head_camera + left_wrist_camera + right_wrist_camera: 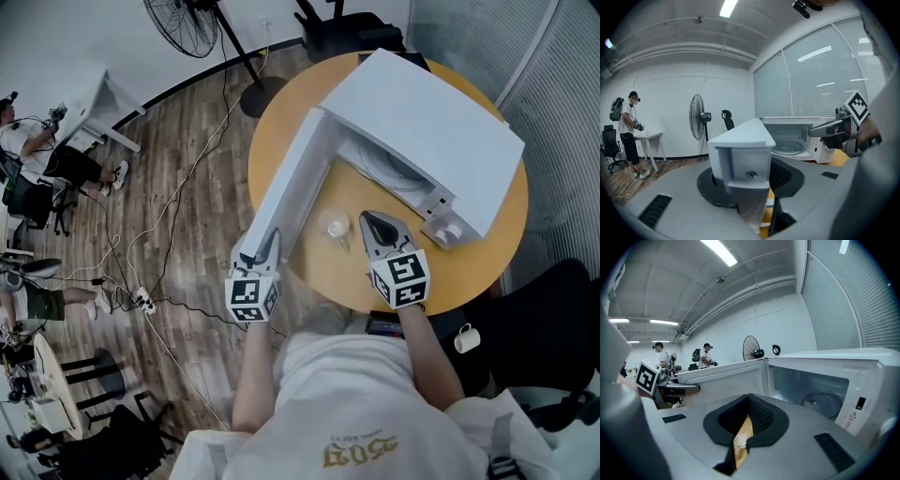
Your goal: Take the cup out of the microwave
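Note:
A white microwave (pixel 427 122) stands on the round wooden table (pixel 281 112) with its door (pixel 292 178) swung wide open to the left. My left gripper (pixel 267 247) is shut on the door's free end; in the left gripper view the door's edge (pixel 745 161) fills the space between the jaws. A small clear cup (pixel 336 226) stands on the table in front of the open cavity, between the door and my right gripper (pixel 368 219). The right gripper is shut and holds nothing, just right of the cup. The cavity's glass turntable (pixel 826 404) is bare.
A white mug (pixel 466 338) sits low at the right near a black chair (pixel 548 328). A standing fan (pixel 183 23) and cables (pixel 141 300) are on the wooden floor to the left. People work at desks far left. The table's near edge lies just under my grippers.

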{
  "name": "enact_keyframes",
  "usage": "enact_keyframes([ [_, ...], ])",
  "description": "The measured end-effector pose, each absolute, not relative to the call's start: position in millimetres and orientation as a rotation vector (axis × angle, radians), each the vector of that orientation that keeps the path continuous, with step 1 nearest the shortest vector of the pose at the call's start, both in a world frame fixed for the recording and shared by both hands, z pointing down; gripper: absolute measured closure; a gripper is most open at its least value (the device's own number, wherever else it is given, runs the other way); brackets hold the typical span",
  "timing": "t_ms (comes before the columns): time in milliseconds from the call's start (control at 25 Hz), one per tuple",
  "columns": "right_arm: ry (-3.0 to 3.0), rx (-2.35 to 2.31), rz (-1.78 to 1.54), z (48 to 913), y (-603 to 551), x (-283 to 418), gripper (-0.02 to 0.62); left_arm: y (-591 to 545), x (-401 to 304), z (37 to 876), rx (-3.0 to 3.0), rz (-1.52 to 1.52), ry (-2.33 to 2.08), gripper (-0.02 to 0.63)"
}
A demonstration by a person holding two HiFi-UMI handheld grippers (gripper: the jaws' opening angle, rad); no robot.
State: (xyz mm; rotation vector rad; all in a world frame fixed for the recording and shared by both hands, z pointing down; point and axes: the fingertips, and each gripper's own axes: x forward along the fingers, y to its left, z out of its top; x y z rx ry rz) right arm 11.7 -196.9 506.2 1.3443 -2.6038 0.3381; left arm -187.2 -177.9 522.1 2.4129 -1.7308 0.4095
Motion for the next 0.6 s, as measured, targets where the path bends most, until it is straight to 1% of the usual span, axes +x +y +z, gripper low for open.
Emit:
enact_keyframes([
  [600, -2.608, 1.325, 0.397, 516.5, -194.6, 13.9, 0.584, -177.5, -186.2, 522.3, 2.416, 0.405, -1.738, 0.437],
])
